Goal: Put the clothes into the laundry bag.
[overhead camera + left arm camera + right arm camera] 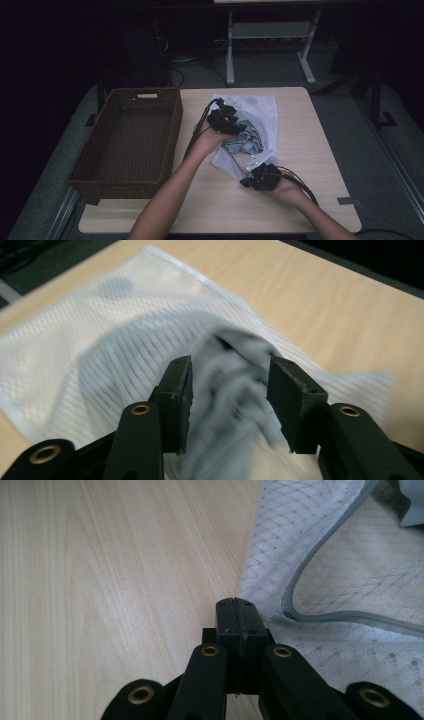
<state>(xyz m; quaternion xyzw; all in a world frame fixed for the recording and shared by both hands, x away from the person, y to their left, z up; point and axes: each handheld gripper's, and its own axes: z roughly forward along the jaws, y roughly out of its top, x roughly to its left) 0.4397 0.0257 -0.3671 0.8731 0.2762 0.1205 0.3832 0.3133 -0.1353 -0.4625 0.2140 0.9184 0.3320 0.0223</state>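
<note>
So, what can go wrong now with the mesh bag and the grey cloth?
1. The right gripper looks shut beside the mesh bag edge; whether it holds mesh is unclear, so the bag may slip.
2. The left gripper is open around the grey cloth; closing could pinch mesh too.
3. The basket stands near the left forearm and could be bumped.

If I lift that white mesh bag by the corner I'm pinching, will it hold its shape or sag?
Probably sag: the mesh bag lies crumpled and folded, so it looks limp. The grey garment bunched at its mouth may slide out. The right gripper is shut at the bag's edge, and thin mesh could slip free.
</note>
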